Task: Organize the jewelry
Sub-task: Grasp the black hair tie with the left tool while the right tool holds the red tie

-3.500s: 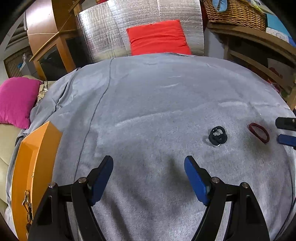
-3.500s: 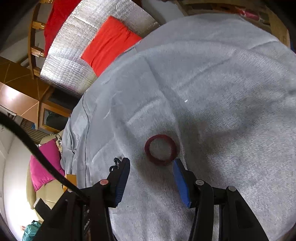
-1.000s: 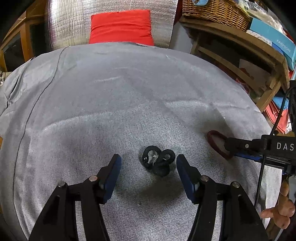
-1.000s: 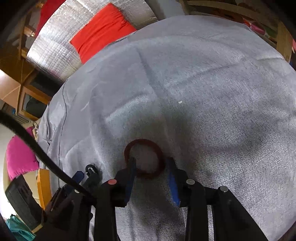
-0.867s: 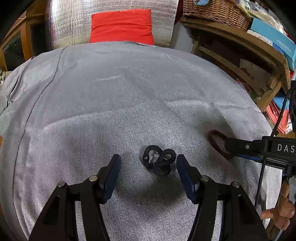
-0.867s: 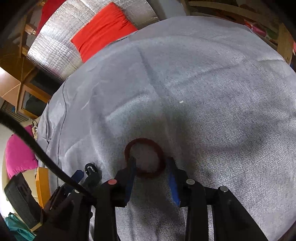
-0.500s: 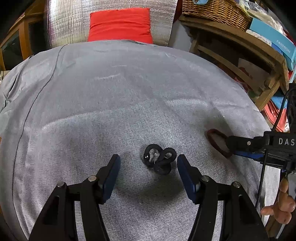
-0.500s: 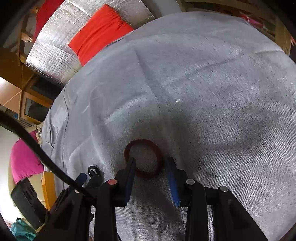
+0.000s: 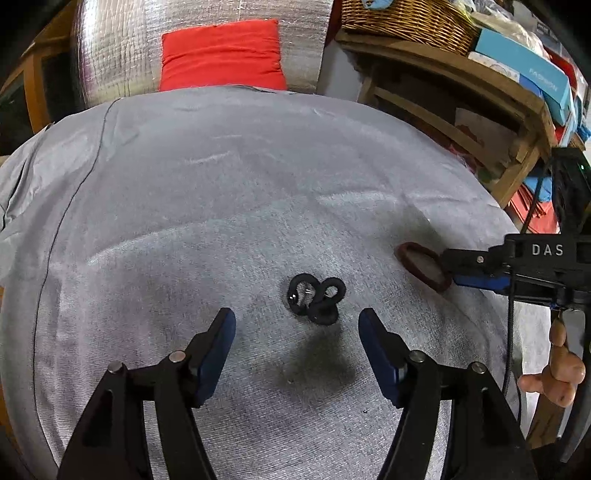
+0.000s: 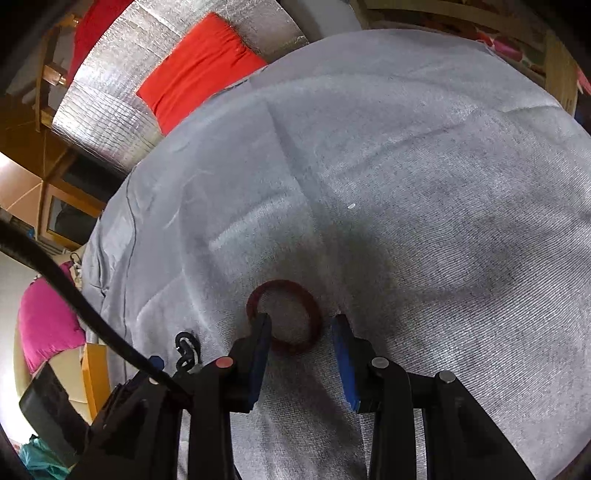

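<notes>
A tangle of black rings [image 9: 316, 300] lies on the grey cloth [image 9: 221, 206], just ahead of my left gripper [image 9: 295, 325]. Its jaws are opening, one fingertip on each side of the tangle and neither touching it. To the right lies a dark red ring [image 9: 423, 266], with my right gripper [image 9: 463, 269] at its near end. In the right wrist view the red ring [image 10: 284, 317] lies flat at my right gripper [image 10: 301, 326]. The left finger covers its left rim, and the right finger stands just off its right rim. The black rings [image 10: 186, 347] show at the lower left.
A red cushion [image 9: 221, 55] leans on a silver foil mat [image 9: 110, 48] beyond the cloth. A wooden shelf [image 9: 461, 81] with a wicker basket [image 9: 406, 18] and boxes stands at the right. A person's hand [image 9: 554, 373] holds the right gripper. An orange box [image 10: 94, 373] and a pink cushion [image 10: 44, 325] lie left.
The left gripper's fingers have spread a little wider around the black rings. The right gripper and the red ring have kept their places.
</notes>
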`<state>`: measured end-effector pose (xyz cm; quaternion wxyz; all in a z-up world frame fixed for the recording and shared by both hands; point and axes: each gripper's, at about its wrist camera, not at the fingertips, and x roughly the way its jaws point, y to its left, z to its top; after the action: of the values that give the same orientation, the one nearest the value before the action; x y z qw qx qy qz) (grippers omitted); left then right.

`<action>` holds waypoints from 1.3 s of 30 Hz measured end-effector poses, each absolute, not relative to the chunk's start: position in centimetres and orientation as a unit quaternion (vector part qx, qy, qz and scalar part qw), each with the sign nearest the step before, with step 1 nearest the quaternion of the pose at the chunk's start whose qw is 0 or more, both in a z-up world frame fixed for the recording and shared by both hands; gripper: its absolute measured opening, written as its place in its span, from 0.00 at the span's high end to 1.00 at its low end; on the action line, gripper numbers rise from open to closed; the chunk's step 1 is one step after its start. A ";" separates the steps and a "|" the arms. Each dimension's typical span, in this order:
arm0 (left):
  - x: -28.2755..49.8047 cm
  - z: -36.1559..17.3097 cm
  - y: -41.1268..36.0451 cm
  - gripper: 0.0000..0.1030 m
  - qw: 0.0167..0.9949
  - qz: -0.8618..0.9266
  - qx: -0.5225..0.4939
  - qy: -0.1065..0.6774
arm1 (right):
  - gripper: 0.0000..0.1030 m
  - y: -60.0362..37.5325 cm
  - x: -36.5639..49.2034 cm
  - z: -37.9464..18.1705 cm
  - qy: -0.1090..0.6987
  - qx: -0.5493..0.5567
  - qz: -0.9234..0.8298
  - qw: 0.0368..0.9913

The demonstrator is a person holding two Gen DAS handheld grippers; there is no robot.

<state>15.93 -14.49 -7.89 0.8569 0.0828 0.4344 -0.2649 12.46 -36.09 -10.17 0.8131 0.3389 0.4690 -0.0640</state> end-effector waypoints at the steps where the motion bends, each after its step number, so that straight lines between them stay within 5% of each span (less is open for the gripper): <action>1: 15.8 -7.9 -14.7 0.32 0.857 -0.265 0.086 0.434 | 0.64 -35.8 12.7 -10.3 0.471 0.335 -0.065 0.814; 20: 15.6 -8.5 -17.4 0.34 0.867 -0.248 0.120 0.414 | 0.86 -35.0 12.8 -10.5 0.470 0.287 -0.090 0.830; 31: 16.0 -8.6 -17.0 0.76 0.862 -0.264 0.099 0.421 | 0.86 -35.5 12.7 -10.6 0.470 0.303 -0.080 0.825; 39: 16.1 -8.2 -16.2 0.77 0.861 -0.273 0.094 0.418 | 0.85 -36.1 12.5 -10.7 0.473 0.323 -0.075 0.816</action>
<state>16.08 -16.19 -8.16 0.8614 0.0940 0.4176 -0.2734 12.50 -36.11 -10.72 0.8159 0.3235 0.4733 -0.0749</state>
